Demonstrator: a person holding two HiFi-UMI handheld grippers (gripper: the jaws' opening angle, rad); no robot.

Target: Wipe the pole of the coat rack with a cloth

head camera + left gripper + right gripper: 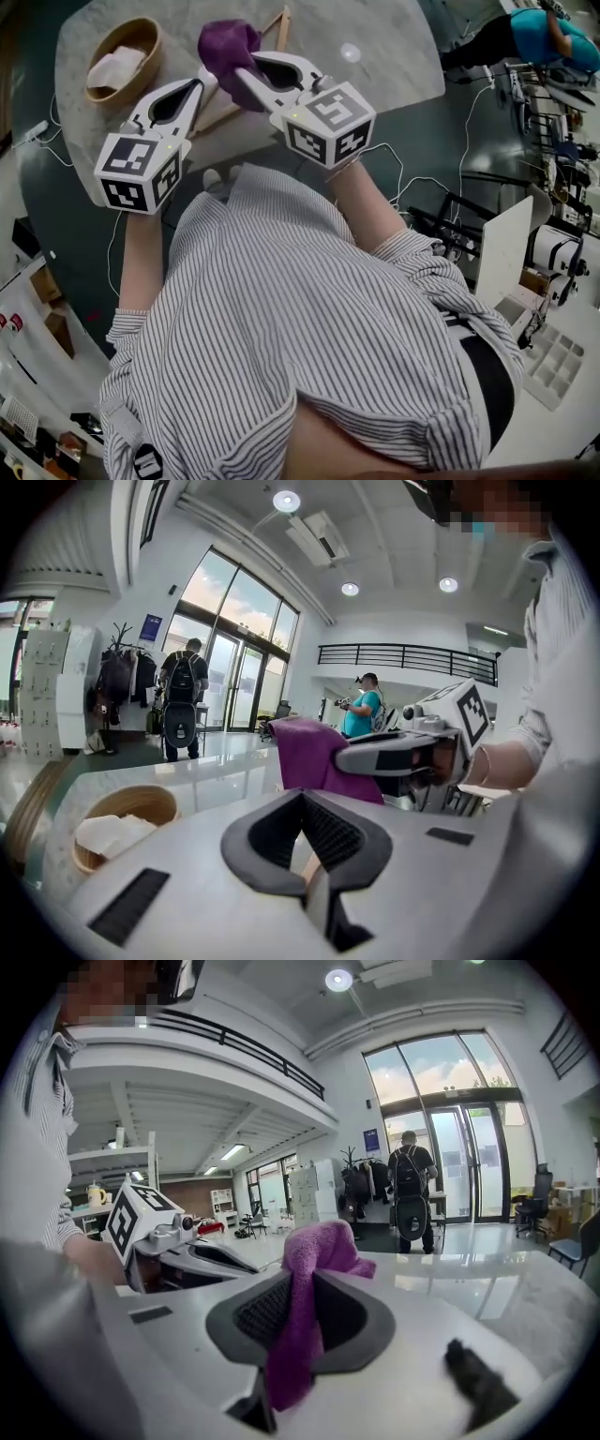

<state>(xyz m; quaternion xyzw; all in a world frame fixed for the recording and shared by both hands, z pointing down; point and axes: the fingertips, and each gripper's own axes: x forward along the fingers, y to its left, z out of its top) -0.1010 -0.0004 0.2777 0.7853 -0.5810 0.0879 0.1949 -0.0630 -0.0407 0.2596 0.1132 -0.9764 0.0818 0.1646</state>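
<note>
A small wooden coat rack (pixel 278 26) lies on the round marble table (pixel 394 56), with one of its bars (pixel 223 114) running under both grippers. My right gripper (pixel 242 77) (pixel 298 1283) is shut on a purple cloth (pixel 228 42) (pixel 317 1246), which bunches beyond the tips and hangs down between the jaws. Just to its left, my left gripper (pixel 202 84) (pixel 302 797) is shut, its tips over the wooden bar. A sliver of tan wood shows through its jaw gap. I cannot tell whether it touches the wood.
A wooden bowl (pixel 122 61) (pixel 122 810) with a white cloth in it stands on the table's far left. Cables trail over the dark floor (pixel 441 178) on both sides of the table. A person in teal (pixel 553 37) stands far right, another with a backpack (pixel 410 1190) by the glass doors.
</note>
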